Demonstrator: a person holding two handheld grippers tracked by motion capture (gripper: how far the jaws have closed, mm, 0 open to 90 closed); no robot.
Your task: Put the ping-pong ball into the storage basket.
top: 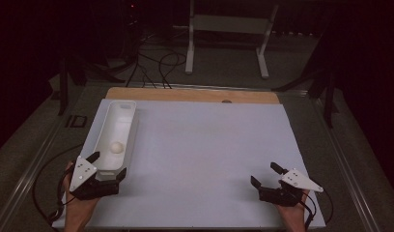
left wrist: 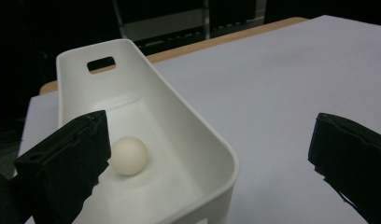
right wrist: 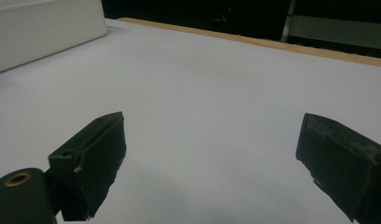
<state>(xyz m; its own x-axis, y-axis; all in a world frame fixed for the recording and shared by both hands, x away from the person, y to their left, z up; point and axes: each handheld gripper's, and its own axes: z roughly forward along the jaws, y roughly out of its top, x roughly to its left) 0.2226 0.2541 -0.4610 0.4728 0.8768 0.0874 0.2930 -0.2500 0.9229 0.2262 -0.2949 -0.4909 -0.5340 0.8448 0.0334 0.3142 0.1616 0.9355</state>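
1. Left gripper (top: 108, 166) spread wide, straddling the near end wall of the white bin (top: 129, 126); ball (left wrist: 128, 155) resting inside on the bin floor.
2. Right gripper (top: 267, 175) gaping, idle over bare mat (top: 209, 145), well apart.
3. Probably the approach step; next: close on the wall squarely.

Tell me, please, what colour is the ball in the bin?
Off-white; the ball shows best in the left gripper view.
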